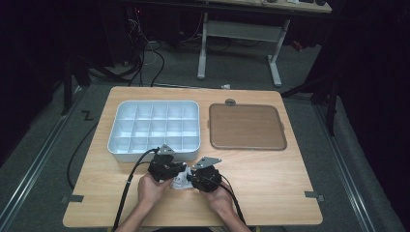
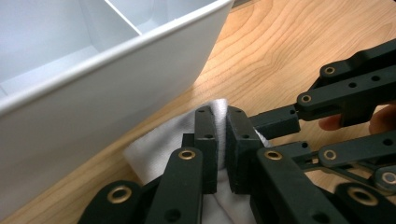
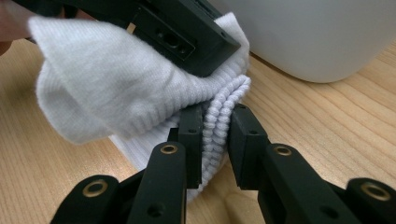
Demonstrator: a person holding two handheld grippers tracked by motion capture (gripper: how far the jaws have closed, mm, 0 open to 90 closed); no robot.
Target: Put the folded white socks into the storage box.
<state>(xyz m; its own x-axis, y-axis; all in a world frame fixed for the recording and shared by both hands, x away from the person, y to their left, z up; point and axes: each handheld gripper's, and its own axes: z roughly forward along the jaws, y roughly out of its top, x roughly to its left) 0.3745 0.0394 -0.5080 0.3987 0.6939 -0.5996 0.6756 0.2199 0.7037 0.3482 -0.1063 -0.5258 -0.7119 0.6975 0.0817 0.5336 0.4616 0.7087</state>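
Black claws (image 1: 179,176) with brass rivets, grey plates, trailing black cables.

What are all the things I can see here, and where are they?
Sock: one, white ribbed, near edge of the table, pinched between both grippers.
Compartment tray: one, white, left half of the table, no contents visible.
Flat tray: one, brown, right of the compartment tray.
Table: one, light wood.
Desk frame: one, white legs, on the floor beyond the table.
Left gripper: black, shut on the sock.
Right gripper: black, shut on the sock's ribbed cuff.
Hands: two, at the near edge.
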